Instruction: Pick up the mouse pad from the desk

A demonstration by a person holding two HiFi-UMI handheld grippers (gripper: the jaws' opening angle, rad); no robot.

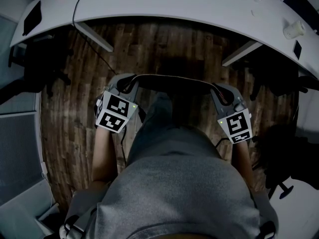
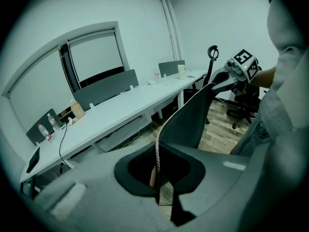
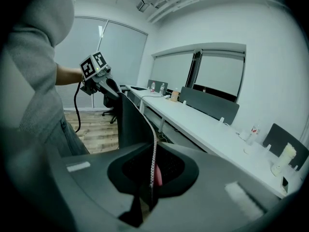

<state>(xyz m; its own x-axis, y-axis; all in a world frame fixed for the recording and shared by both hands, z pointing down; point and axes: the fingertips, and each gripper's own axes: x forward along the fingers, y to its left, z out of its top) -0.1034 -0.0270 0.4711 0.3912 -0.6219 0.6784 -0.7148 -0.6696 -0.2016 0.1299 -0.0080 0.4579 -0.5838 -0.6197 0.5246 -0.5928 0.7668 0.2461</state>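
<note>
Two grippers and one mouse pad are what matter here. My left gripper (image 1: 125, 80) sits left of centre in the head view and my right gripper (image 1: 221, 89) right of centre, each carrying one marker cube. Both have their jaws pinched almost together, and each is clamped on one end of the mouse pad (image 1: 172, 80). The pad runs as a dark band between them across the middle of the frame, clear of the desk and above the wooden floor (image 1: 164, 44).

In the left gripper view the pad's stitched edge rises from between my jaws at lower centre, and its dark sheet stretches to the right gripper at the upper right. The right gripper view mirrors this, with the pad reaching to the left gripper at the upper left.

One long white desk (image 1: 199, 4) curves across the top of the head view. It carries one black cable (image 1: 76, 9) at the upper left and one white cup (image 1: 294, 30) at the upper right.
</note>
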